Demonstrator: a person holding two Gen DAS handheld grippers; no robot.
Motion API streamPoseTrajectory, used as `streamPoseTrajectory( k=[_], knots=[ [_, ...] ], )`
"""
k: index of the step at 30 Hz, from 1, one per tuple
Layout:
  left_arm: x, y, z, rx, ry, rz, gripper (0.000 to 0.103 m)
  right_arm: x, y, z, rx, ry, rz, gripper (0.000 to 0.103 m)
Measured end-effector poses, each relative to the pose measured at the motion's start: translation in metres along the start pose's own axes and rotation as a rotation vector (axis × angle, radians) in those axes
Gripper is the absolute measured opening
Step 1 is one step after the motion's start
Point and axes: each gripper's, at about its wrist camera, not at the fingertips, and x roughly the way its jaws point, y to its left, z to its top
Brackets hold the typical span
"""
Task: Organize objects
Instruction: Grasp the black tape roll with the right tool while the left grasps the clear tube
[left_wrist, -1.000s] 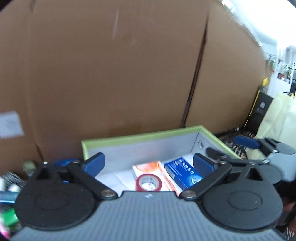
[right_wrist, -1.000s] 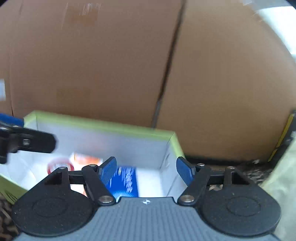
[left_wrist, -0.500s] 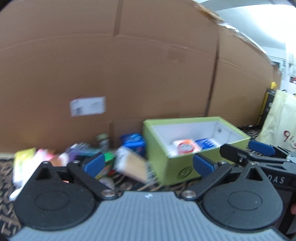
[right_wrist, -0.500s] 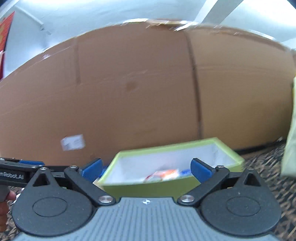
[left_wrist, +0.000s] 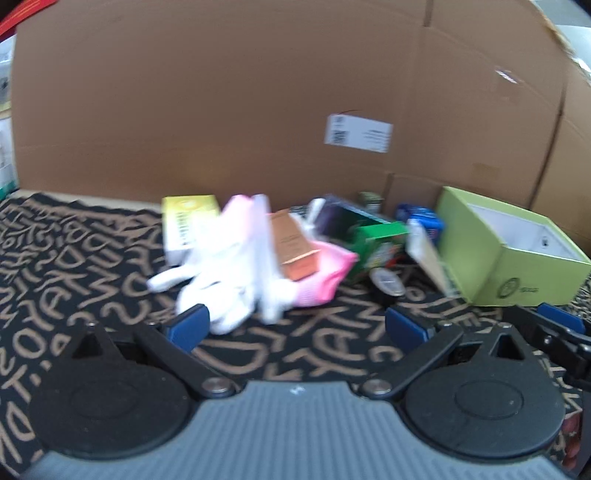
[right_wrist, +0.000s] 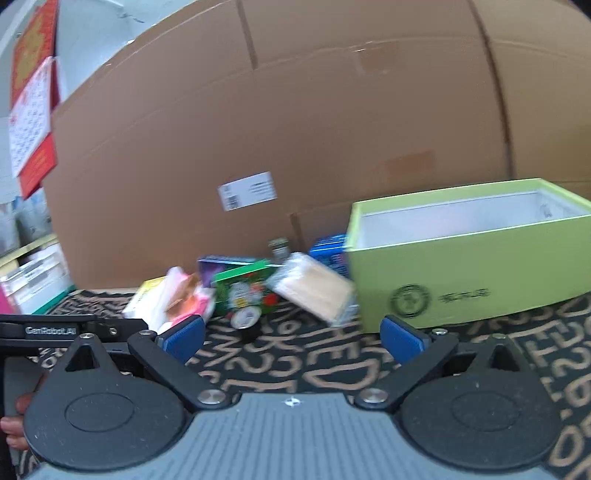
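The right tool (right_wrist: 291, 334) stands with its blue pads as wide apart as they go, having just been opening, and nothing lies between them; the left tool (left_wrist: 297, 326) is likewise spread wide and empty. A second ago both tools hung over the inside of the green box (right_wrist: 476, 280), where a red tape roll and 2 small cartons lay; now both have drawn back and swung toward the heap, so the box interior is out of sight and its outer wall faces the right camera. That reads as 1 drop finished and the next pick about to start.

Just ahead of the left tool, on the patterned mat (left_wrist: 74, 258), lie the white-and-pink socks (left_wrist: 236, 266), a brown carton (left_wrist: 295, 247) resting on them, a yellow box (left_wrist: 188, 225) behind, a green carton (left_wrist: 380, 243), a black tape roll (left_wrist: 386, 282) and a clear packet (left_wrist: 428, 258) leaning against the green box. A cardboard wall (left_wrist: 258, 110) backs everything.

Most of the heap is still unsorted; the socks sit nearest the left tool and look like the likely next pick.
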Motion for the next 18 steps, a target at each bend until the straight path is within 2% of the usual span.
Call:
streamPoseTrajectory(
  k=[3,7,11,13,15,18],
  knots=[
    [0.004,0.015,0.001,-0.016,0.004,0.023,0.103,0.008,0.011,-0.005,-0.037,-0.011,-0.003,0.103],
    [0.009,0.026,0.007,-0.021,-0.009,0.041,0.103,0.021,0.024,-0.003,-0.062,0.065,0.016,0.103],
    [0.026,0.030,0.016,0.002,-0.015,0.054,0.102,0.037,0.035,-0.005,-0.098,0.116,-0.026,0.102],
    [0.038,0.031,0.022,0.003,-0.003,0.042,0.097,0.040,0.040,-0.007,-0.122,0.125,-0.034,0.098],
    [0.050,0.034,0.027,-0.009,0.006,0.031,0.092,0.042,0.042,-0.009,-0.128,0.137,-0.030,0.097],
    [0.066,0.037,0.032,-0.035,0.038,0.013,0.080,0.044,0.042,-0.010,-0.123,0.156,-0.023,0.092]
  ],
)
